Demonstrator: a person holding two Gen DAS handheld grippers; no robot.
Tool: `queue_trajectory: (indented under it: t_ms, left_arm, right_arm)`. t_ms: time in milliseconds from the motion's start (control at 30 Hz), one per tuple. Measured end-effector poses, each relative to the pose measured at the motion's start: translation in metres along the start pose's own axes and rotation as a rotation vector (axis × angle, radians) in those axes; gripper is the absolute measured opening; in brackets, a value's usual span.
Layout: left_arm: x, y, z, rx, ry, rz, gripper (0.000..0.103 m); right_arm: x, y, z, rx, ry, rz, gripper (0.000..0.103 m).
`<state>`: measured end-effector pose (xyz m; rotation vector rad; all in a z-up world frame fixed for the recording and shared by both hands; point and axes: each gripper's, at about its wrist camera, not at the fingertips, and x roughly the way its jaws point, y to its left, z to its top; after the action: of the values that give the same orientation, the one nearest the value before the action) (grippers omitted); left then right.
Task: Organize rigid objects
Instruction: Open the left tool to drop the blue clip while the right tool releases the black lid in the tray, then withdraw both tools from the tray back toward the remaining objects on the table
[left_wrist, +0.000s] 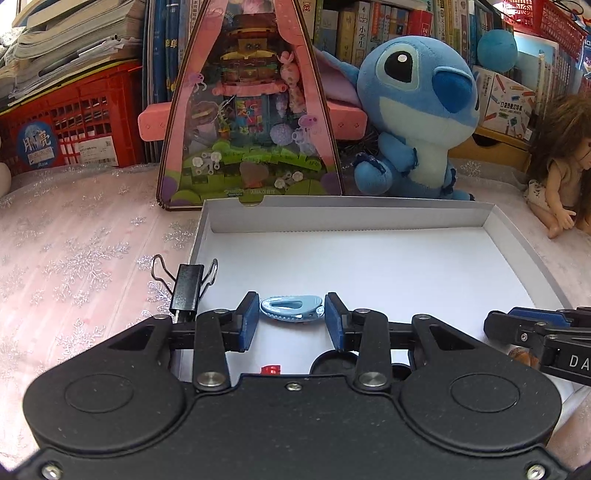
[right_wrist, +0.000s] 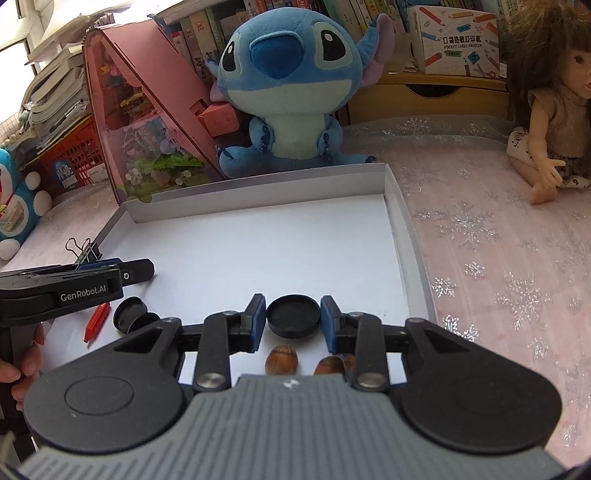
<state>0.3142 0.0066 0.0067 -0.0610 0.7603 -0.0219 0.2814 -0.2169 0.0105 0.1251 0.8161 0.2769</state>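
Observation:
A light blue hair clip (left_wrist: 291, 313) lies crosswise between the blue pads of my left gripper (left_wrist: 291, 303), which is shut on it low over the near part of the white cardboard box (left_wrist: 354, 218). My right gripper (right_wrist: 293, 302) is shut on a black round lid (right_wrist: 293, 321), also low over the white cardboard box (right_wrist: 258, 195). Each gripper shows in the other's view: the right gripper (left_wrist: 532, 323) at the right edge, the left gripper (right_wrist: 122, 271) at the left with a hand (right_wrist: 26, 358) on its handle.
In the box lie a red crayon (right_wrist: 96, 321), two more black lids (right_wrist: 135, 315) and brown nuts (right_wrist: 281, 363). A black binder clip (left_wrist: 186, 288) sits at the box's left wall. Behind stand a pink display house (left_wrist: 247, 110), a blue plush (left_wrist: 417, 110) and a doll (right_wrist: 546, 122).

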Motion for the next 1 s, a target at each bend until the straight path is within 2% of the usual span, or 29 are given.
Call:
queue_trajectory:
  t_ms: [100, 133, 167, 200, 433, 600, 800, 1000]
  left_arm:
    - [-0.002, 0.002, 0.0, -0.011, -0.002, -0.012, 0.037]
    - [-0.003, 0.003, -0.001, -0.019, -0.002, -0.015, 0.037]
    - [-0.006, 0.004, -0.001, -0.023, -0.005, -0.018, 0.037]
    - [-0.01, 0.004, -0.002, -0.022, -0.014, -0.021, 0.04]
    - [-0.043, -0.002, -0.007, 0.022, -0.087, -0.037, 0.058]
    - [-0.086, -0.012, -0.022, 0.081, -0.151, -0.079, 0.073]
    - [-0.134, -0.025, -0.058, 0.13, -0.197, -0.141, 0.074]
    - [-0.168, -0.031, -0.099, 0.16, -0.22, -0.18, 0.075]
  right_arm:
    - [-0.001, 0.001, 0.0, -0.003, -0.006, 0.003, 0.04]
    - [-0.002, 0.0, 0.0, 0.001, -0.012, 0.005, 0.043]
    - [-0.004, 0.0, 0.0, 0.004, -0.018, 0.008, 0.051]
    - [-0.006, -0.001, -0.001, 0.007, -0.028, 0.015, 0.057]
    - [-0.03, 0.003, -0.007, -0.023, -0.095, 0.018, 0.067]
    - [-0.058, 0.007, -0.021, -0.063, -0.139, 0.032, 0.077]
    - [-0.095, 0.014, -0.053, -0.124, -0.192, 0.045, 0.084]
    - [-0.123, 0.019, -0.087, -0.174, -0.236, 0.048, 0.087]
